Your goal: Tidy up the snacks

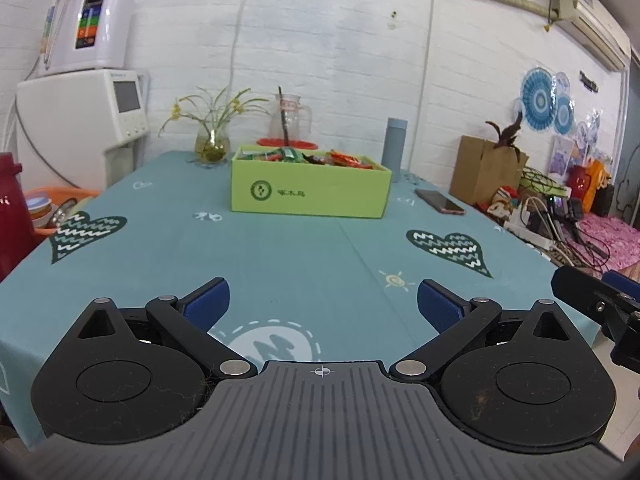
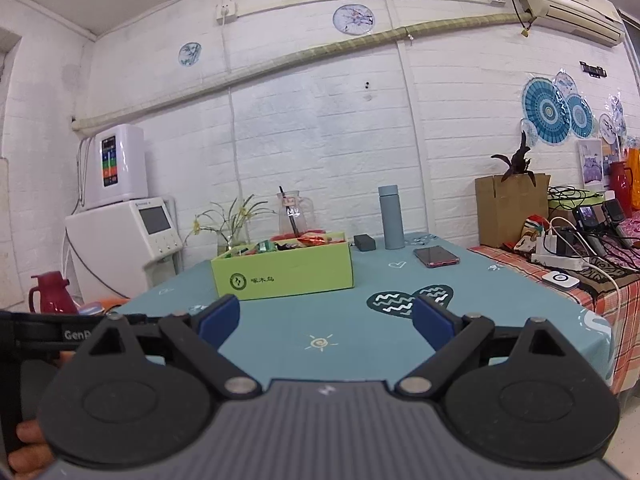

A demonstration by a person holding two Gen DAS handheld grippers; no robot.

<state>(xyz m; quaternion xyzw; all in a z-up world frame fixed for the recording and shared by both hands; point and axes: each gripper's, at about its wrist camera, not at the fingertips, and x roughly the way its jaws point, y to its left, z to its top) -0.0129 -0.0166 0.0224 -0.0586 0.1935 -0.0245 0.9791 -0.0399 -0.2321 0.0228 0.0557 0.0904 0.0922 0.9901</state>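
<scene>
A light green cardboard box (image 1: 310, 194) (image 2: 284, 272) stands at the far middle of the table, filled with several snack packets (image 1: 320, 157) (image 2: 296, 243) in orange and green wrappers. My left gripper (image 1: 323, 304) hovers over the near part of the teal tablecloth (image 1: 280, 264), open, with nothing between its blue pads. My right gripper (image 2: 326, 320) is open too and empty, well short of the box. Part of the right gripper's black frame shows at the right edge of the left wrist view.
Behind the box stand a glass vase with flowers (image 1: 212, 144), a glass jug (image 1: 289, 120) and a grey bottle (image 1: 394, 144) (image 2: 391, 218). A phone (image 1: 439, 202) (image 2: 436, 257) lies right of the box. A side table with cables and a power strip (image 2: 560, 256) is at right.
</scene>
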